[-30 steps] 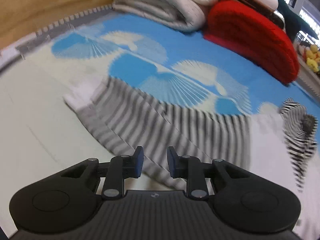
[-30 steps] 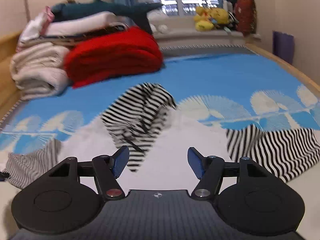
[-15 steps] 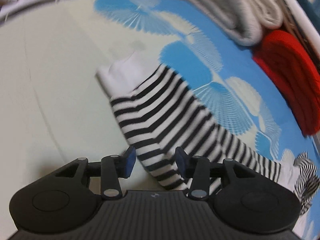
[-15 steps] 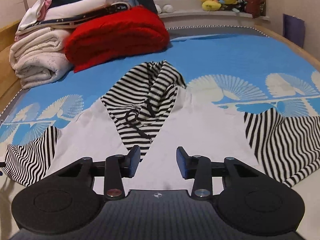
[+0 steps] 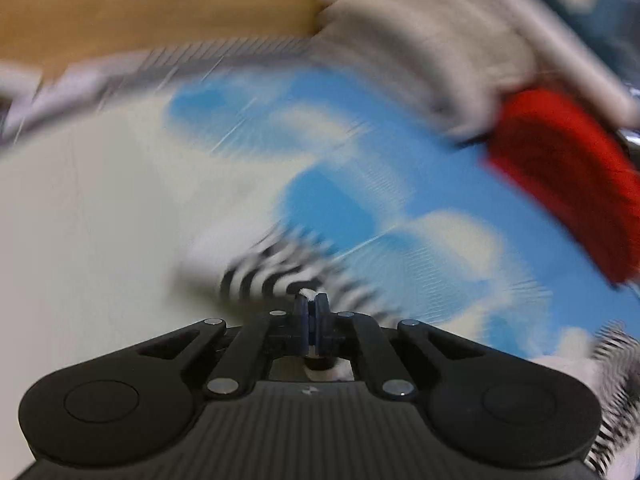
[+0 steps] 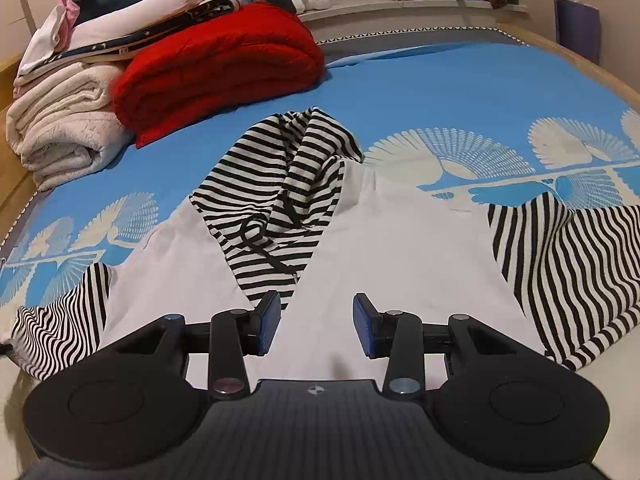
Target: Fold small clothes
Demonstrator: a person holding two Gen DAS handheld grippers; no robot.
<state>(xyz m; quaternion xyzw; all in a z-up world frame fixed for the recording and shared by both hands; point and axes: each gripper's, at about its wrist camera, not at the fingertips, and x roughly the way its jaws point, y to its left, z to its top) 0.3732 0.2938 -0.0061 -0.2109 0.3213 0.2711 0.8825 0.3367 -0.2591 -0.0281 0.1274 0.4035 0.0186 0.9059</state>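
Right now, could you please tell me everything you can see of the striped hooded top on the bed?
The striped hooded top lies spread on the blue patterned bedspread: white body, black-and-white striped sleeves and hood, soft knit, dark drawstring. The hood is flopped over the chest. The left gripper pinches one striped sleeve; the open right gripper hovers over the body.

Changes since the earlier views. Left claw (image 5: 311,307): its fingers, apart a second ago and wider half a second ago, are now pressed together on the white edge of the striped sleeve (image 5: 276,272), which bunches just ahead of them; the left wrist view has turned heavily blurred. Right claw (image 6: 316,324): gap narrower than a second ago, unchanged over the last half second. It has sunk closer to the white body of the garment (image 6: 400,248), whose striped hood (image 6: 280,200) now looms larger.
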